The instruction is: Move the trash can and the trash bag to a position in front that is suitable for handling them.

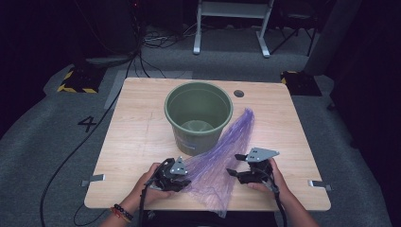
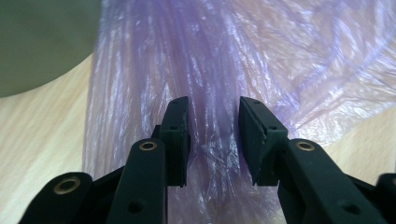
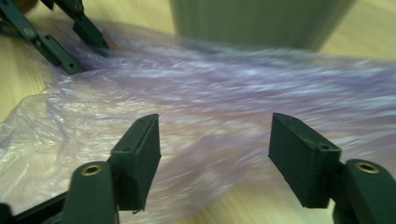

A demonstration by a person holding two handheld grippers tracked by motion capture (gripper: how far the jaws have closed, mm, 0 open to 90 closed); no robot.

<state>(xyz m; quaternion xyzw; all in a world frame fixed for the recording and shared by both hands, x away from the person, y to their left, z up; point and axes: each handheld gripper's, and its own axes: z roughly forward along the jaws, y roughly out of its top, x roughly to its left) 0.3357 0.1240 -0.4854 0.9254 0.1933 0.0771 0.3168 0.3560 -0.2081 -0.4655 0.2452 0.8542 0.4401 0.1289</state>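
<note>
A thin purple plastic bag (image 1: 222,158) lies crumpled on the wooden table (image 1: 137,142), stretching from beside the green bucket (image 1: 198,116) to the front edge. My left gripper (image 1: 187,173) sits at the bag's left edge. In the left gripper view its jaws (image 2: 212,105) are open a little, with bag film (image 2: 210,46) lying between and beneath them and the bucket (image 2: 37,42) at the upper left. My right gripper (image 1: 234,164) is at the bag's right side. In the right gripper view, blurred, it (image 3: 215,126) is wide open just above the bag (image 3: 224,84), with the bucket (image 3: 261,18) beyond.
The bucket stands upright and looks empty. A round hole (image 1: 239,93) is in the table's far right part. Cables (image 1: 71,156) run over the grey floor on the left, near a painted 4 (image 1: 87,124). A white frame (image 1: 231,28) stands behind the table.
</note>
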